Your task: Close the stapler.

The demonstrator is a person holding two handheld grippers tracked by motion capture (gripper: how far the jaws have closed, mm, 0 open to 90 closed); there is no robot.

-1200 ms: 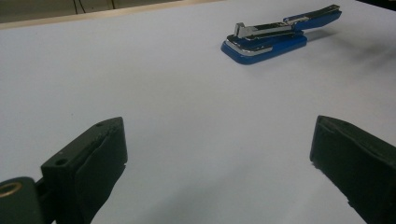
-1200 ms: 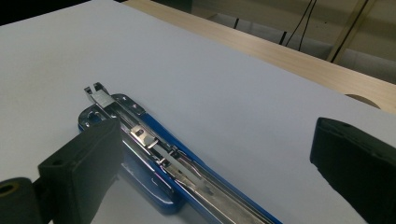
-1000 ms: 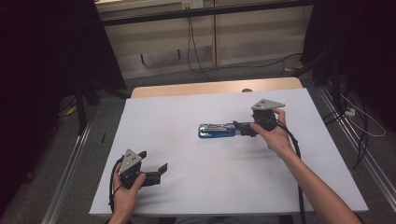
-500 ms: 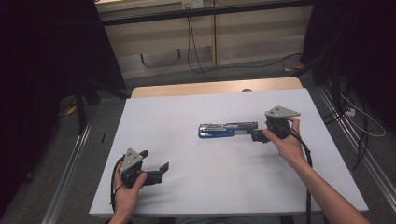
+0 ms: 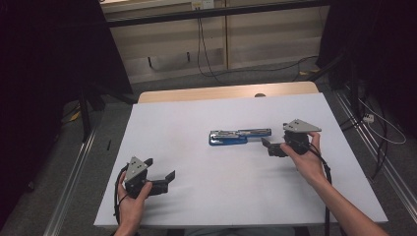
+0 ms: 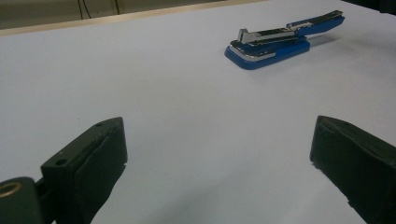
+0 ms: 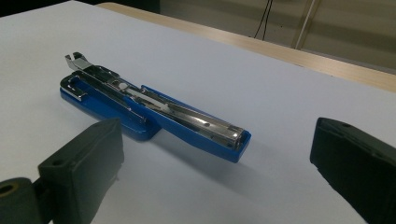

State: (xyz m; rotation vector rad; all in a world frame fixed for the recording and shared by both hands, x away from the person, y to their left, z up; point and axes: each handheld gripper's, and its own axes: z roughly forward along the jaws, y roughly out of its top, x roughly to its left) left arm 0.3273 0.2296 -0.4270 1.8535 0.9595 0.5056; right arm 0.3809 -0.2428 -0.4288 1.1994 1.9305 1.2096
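From above, blue stapler [image 5: 239, 136] lies mid-worktop [image 5: 196, 118], swung open flat; right gripper [image 5: 269, 146] sits just off its right end, left gripper [image 5: 167, 178] well apart near the front edge. Left gripper view: jaws spread, empty, stapler [image 6: 280, 41] far ahead. Right gripper view: jaws spread, stapler [image 7: 154, 109] close ahead, untouched; I'd approach square to the raised arm's tip before pinching.

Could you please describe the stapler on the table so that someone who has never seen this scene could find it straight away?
Look at the white table and go to its middle, slightly right. There lies a blue stapler, just left of the right hand-held gripper, whose jaws stand open and apart from it. It is swung open, blue cover folded out flat and shiny metal staple track bared; it is the one coloured thing on the white top.
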